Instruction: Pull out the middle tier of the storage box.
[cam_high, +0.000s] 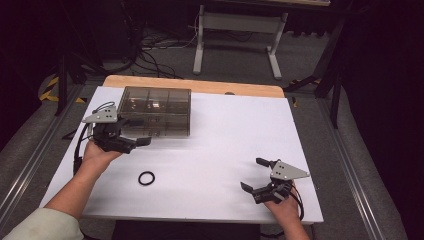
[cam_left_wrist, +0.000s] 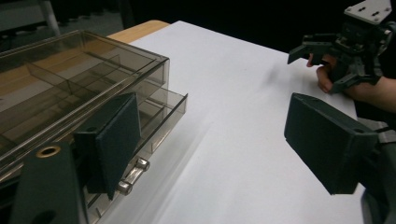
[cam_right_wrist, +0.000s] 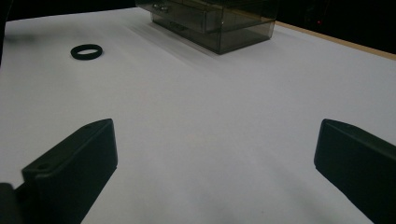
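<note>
Smoky clear plastic makes up the one organiser box (cam_high: 156, 111), which sits on the white worktop (cam_high: 225, 140) toward its far left part, divided inside into several compartments. One shallow drawer (cam_left_wrist: 159, 122) at its base stands pulled out a little toward the person, with two small metal knobs (cam_left_wrist: 133, 176) on its front.

The left tool (cam_high: 131, 135) is right at the box's near left corner. In the left gripper view its jaws are spread: one black pad stands just in front of the drawer's face, close to the knobs, and whether it touches the plastic cannot be told; the other pad is well out over bare white surface. Nothing is pinched between them.

One black ring (cam_high: 146, 178) lies flat on the worktop, near the person's left hand (cam_high: 97, 155) and apart from the box; the right gripper view shows the same ring (cam_right_wrist: 86, 51) lying in front of the box.

The right tool (cam_high: 255, 176) sits low over the near right part of the worktop, well apart from both box and ring. Its two jaws are spread wide with only white surface between them, holding nothing. Two tools, one box, one ring.
</note>
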